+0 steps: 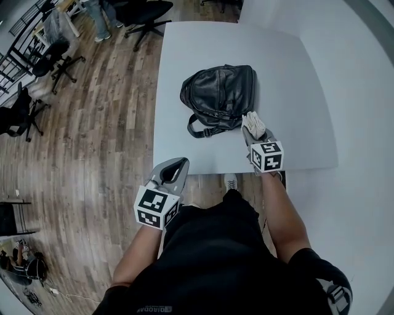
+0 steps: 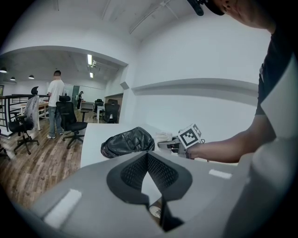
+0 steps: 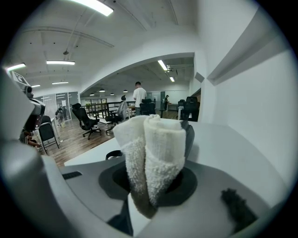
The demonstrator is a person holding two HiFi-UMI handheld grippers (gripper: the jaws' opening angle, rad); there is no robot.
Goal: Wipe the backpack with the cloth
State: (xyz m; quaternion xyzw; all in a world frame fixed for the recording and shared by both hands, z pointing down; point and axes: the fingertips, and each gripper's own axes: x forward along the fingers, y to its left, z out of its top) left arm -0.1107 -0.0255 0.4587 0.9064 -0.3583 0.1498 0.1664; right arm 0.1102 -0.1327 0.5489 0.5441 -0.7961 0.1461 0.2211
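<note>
A black leather backpack [image 1: 218, 92] lies on the white table [image 1: 295, 80], its strap toward the near edge. My right gripper [image 1: 252, 131] is shut on a folded white cloth [image 1: 252, 120], held just at the backpack's near right corner. In the right gripper view the cloth [image 3: 151, 148] stands up between the jaws, with the backpack [image 3: 189, 135] dark right behind it. My left gripper [image 1: 178, 165] hovers over the table's near edge, left of the backpack, shut and holding nothing. In the left gripper view its pads [image 2: 160, 174] meet at their tips, and the backpack [image 2: 128, 142] lies ahead.
A white wall runs along the table's right side. Black office chairs [image 1: 144, 12] stand on the wooden floor beyond and left of the table. A person [image 2: 56, 100] stands far off by the chairs. The person's shoe [image 1: 230, 182] shows below the table edge.
</note>
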